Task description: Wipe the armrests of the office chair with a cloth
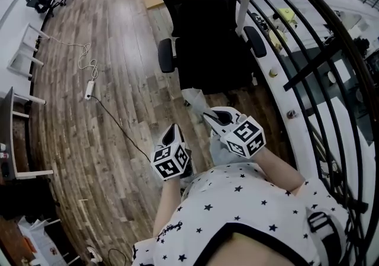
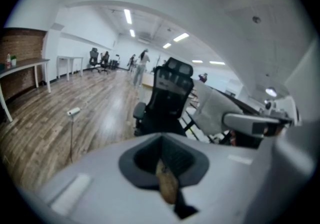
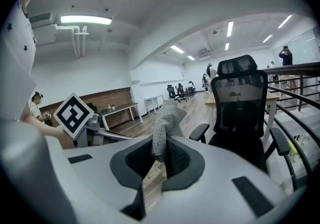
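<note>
Your right tool (image 1: 214, 118) is clenched on a grey cloth (image 3: 164, 123). The cloth stands up out of the jaws in a loose fold, pinched only at its lower end. Your left tool (image 1: 170, 135) has its jaws drawn together with nothing between them. Both tools hang in front of you, well short of the black office chair (image 1: 204, 34). Neither the armrest on your left (image 1: 166, 55) nor the armrest on your right (image 1: 256, 41) is being touched yet.

The narrow pinch is the likeliest trouble. If you drag the cloth along a padded armrest, friction may pull it free, or the bare jaw tips may scrape the pad instead of the fabric. An office chair of this kind probably swivels and rolls, so a firm push could turn the armrest away from you. Your idle left tool could steady it.

The armrest on your right sits near the dark railing (image 1: 308, 69), so a wide sweep there could knock the tool against a bar. The power strip (image 1: 89, 89) and its cable lie well apart on the wooden floor (image 1: 112, 28), a snag only if you step round that side.
</note>
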